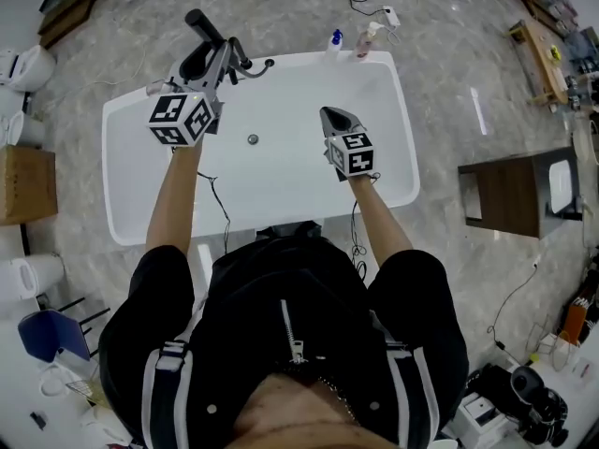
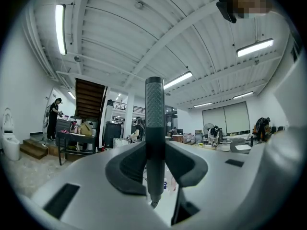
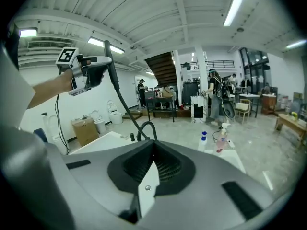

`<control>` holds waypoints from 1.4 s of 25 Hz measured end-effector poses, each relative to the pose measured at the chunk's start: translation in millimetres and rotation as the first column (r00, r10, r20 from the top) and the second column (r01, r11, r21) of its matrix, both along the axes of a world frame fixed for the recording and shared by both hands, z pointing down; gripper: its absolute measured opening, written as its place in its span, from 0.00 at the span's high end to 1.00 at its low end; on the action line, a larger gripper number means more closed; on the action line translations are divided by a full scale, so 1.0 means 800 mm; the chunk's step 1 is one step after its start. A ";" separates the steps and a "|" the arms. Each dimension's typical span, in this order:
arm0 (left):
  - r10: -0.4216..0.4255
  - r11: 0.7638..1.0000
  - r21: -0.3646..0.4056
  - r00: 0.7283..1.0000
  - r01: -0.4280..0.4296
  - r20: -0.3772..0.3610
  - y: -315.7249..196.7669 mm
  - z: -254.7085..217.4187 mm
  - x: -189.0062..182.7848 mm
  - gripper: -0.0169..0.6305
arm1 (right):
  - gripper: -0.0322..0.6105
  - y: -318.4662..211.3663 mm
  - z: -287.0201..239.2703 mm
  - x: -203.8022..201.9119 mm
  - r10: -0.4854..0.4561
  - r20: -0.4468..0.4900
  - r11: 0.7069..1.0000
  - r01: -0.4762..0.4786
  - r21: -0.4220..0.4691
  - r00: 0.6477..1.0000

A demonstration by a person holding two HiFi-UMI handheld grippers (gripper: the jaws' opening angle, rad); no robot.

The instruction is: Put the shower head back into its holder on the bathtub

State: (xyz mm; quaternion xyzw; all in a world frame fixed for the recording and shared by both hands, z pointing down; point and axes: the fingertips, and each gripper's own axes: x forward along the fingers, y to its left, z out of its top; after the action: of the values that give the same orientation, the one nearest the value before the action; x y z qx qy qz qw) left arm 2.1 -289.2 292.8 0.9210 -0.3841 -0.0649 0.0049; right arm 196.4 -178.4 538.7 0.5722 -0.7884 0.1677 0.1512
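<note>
Task state at mid-transfer, seen from 3 cameras. The left gripper [image 2: 154, 150] is clamped on the shower head [image 1: 204, 26], its 2 jaws pressed against either side of the dark, textured handle, which stands upright between them in the left gripper view. The head view places the shower head in the air above the far left part of the bathtub [image 1: 117, 162], clear of the rim and resting on nothing. In the right gripper view a black hose [image 3: 125, 110] hangs from it in a loose curve down toward the black fittings [image 1: 249, 65] on the far rim. The right gripper [image 3: 152, 150] has its jaws fully together with nothing between them, and it hovers over the right half of the tub, well apart from the shower head. Done so far, judging by this layout: the shower head is firmly gripped and raised. Left to do: carry it to the holder, line the handle up, seat it and let go. The holder itself cannot be told apart with certainty among the fittings on the rim, so the remaining approach cannot be judged closely. The shower head is not yet seated.
</note>
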 end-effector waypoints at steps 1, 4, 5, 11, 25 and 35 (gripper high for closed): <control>0.001 1.000 0.001 1.000 -0.001 0.002 -0.004 0.001 0.004 0.77 | 0.94 0.004 -0.001 0.002 0.005 0.003 1.000 -0.005 0.001 1.000; 0.006 1.000 -0.006 1.000 -0.006 0.007 -0.018 0.008 0.019 0.77 | 0.94 0.014 0.000 0.014 0.021 0.010 1.000 -0.021 -0.001 1.000; 0.007 1.000 -0.009 1.000 -0.007 0.010 -0.022 0.011 0.024 0.77 | 0.94 0.018 0.001 0.018 0.028 0.011 1.000 -0.028 -0.003 1.000; 0.018 0.999 -0.030 1.000 -0.017 0.020 -0.041 0.028 0.040 0.77 | 0.94 0.034 0.005 0.033 0.069 0.027 0.998 -0.069 -0.007 0.997; 0.024 0.999 -0.038 0.998 -0.022 0.065 -0.077 0.058 0.059 0.77 | 0.94 0.069 0.018 0.037 0.120 0.046 0.992 -0.118 -0.035 0.992; 0.030 0.998 -0.052 0.996 -0.026 0.079 -0.092 0.090 0.072 0.77 | 0.94 0.096 0.040 0.030 0.158 0.073 0.986 -0.153 -0.069 0.985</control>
State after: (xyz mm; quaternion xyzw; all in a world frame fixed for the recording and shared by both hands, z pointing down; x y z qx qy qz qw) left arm 59.4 -363.1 364.4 0.9277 -0.3727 -0.0184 0.0139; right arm 220.5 -101.4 570.5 0.6199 -0.7409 0.2262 0.1247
